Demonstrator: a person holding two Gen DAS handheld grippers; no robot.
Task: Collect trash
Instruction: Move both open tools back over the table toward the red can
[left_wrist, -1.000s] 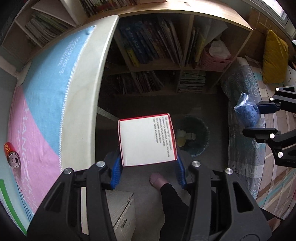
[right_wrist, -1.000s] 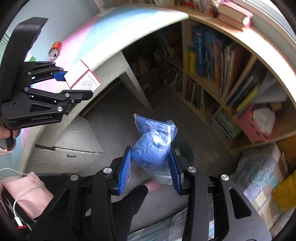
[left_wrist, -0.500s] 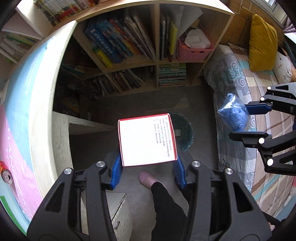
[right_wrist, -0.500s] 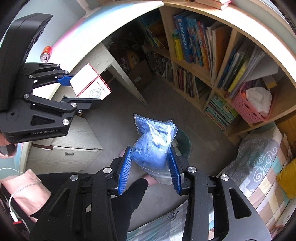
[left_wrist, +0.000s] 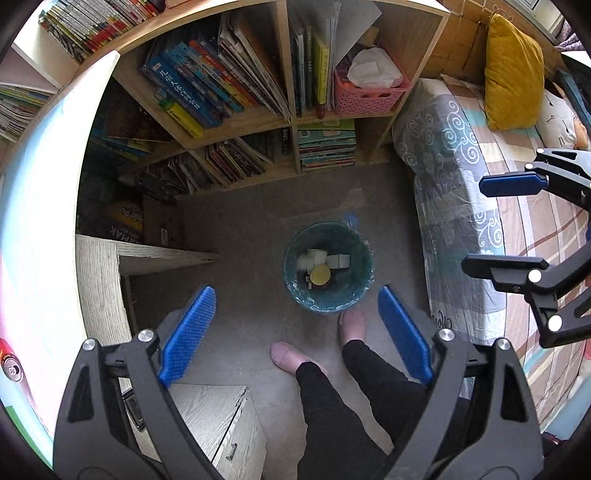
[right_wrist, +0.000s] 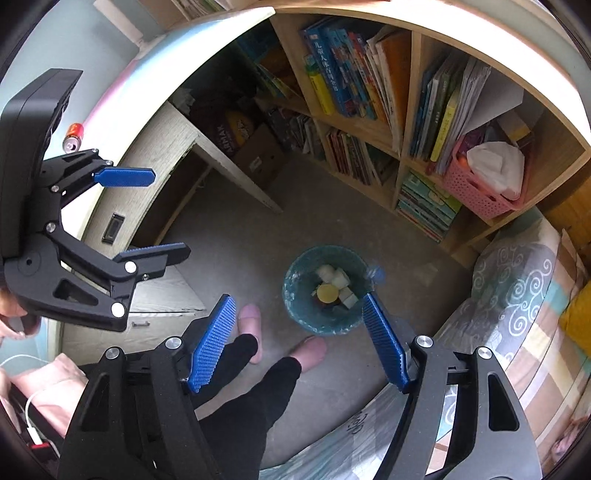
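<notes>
The white red-edged box and the blue bagged bundle, gripped half a second ago, are no longer held. Both the left gripper (left_wrist: 295, 332) and the right gripper (right_wrist: 297, 341) are seen spread wide and empty above the teal bin (left_wrist: 295, 295), at frame centre on the floor. Neither item can be made out for certain among the trash inside; a blue scrap (right_wrist: 375, 273) is seen at the rim, so a miss may be judged possible. A red can (right_wrist: 74, 136) is left on the desk, upper left.
</notes>
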